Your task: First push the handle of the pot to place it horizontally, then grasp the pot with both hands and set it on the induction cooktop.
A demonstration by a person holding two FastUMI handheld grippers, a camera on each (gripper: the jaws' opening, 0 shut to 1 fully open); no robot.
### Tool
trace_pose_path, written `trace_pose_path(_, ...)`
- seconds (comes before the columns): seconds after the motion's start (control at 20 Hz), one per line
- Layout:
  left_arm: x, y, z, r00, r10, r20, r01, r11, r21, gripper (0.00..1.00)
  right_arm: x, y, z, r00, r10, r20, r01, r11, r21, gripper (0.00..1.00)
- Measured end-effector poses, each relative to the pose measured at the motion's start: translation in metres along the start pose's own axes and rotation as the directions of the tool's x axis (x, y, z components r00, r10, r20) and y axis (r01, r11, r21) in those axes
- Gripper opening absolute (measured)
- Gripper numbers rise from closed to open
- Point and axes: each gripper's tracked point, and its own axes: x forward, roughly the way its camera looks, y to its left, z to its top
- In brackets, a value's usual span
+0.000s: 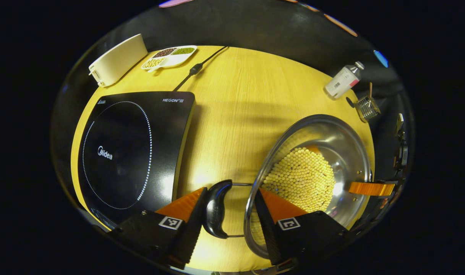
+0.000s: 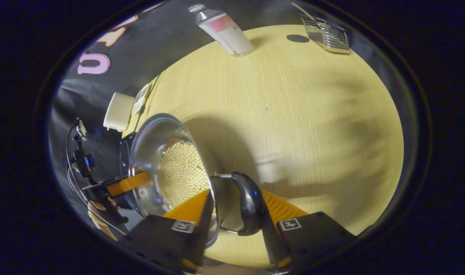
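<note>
Wooden table [image 1: 232, 114] is shared by the cooktop [image 1: 129, 152] at nine o'clock and the bean-filled pot [image 1: 312, 168] at four (handles level), straddled handle-to-rim by the spread left gripper [image 1: 227, 214] and right gripper [image 2: 234, 214] for a two-handed lift.

The right gripper [image 2: 232, 221] straddles the pot's [image 2: 148, 152] rim: one finger is inside, by the beans [image 2: 180, 172], and the other is outside against the black handle [image 2: 249, 204]. The pot stands on the table [image 2: 293, 114]. A bottle [image 2: 224, 30] and a wire basket [image 2: 328, 36] stand at the far edge.
</note>
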Motion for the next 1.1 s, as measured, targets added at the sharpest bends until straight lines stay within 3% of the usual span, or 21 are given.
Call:
trace_pose_path(0.05, -0.001, -0.002, 0.001, 1.000, 0.003, 0.002, -0.003, 1.000, 0.009, 0.73, -0.002, 0.001, 0.001, 1.000, 0.006, 0.004, -0.006, 1.000, 0.003, 0.65)
trace_pose_path(0.1, -0.001, -0.001, -0.003, 1.000, 0.005, -0.016, -0.005, 1.000, 0.010, 0.72, 0.003, 0.001, 0.001, 1.000, 0.010, 0.006, -0.010, 1.000, 0.010, 0.57)
trace_pose_path(0.25, 0.000, -0.001, -0.002, 1.000, -0.001, -0.011, 0.001, 1.000, -0.018, 0.70, 0.004, 0.000, 0.003, 1.000, 0.010, 0.030, -0.010, 1.000, -0.017, 0.47)
trace_pose_path(0.35, 0.000, -0.002, -0.002, 1.000, 0.004, -0.012, -0.004, 1.000, -0.019, 0.70, 0.003, 0.000, 0.003, 0.999, -0.001, 0.032, 0.001, 1.000, -0.013, 0.48)
trace_pose_path(0.5, -0.001, -0.003, -0.001, 1.000, 0.012, 0.000, -0.012, 1.000, -0.019, 0.67, 0.001, -0.001, 0.002, 0.999, -0.010, 0.036, 0.011, 1.000, -0.007, 0.59)
trace_pose_path(0.55, -0.004, -0.004, 0.000, 1.000, 0.013, 0.011, -0.013, 1.000, -0.018, 0.68, -0.001, -0.001, 0.004, 0.999, -0.007, 0.040, 0.007, 1.000, -0.006, 0.53)
trace_pose_path(1.1, -0.063, -0.011, -0.025, 1.000, -0.003, 0.018, 0.003, 0.999, 0.033, 0.67, -0.051, 0.012, -0.034, 0.999, -0.014, 0.049, 0.014, 1.000, 0.007, 0.53)
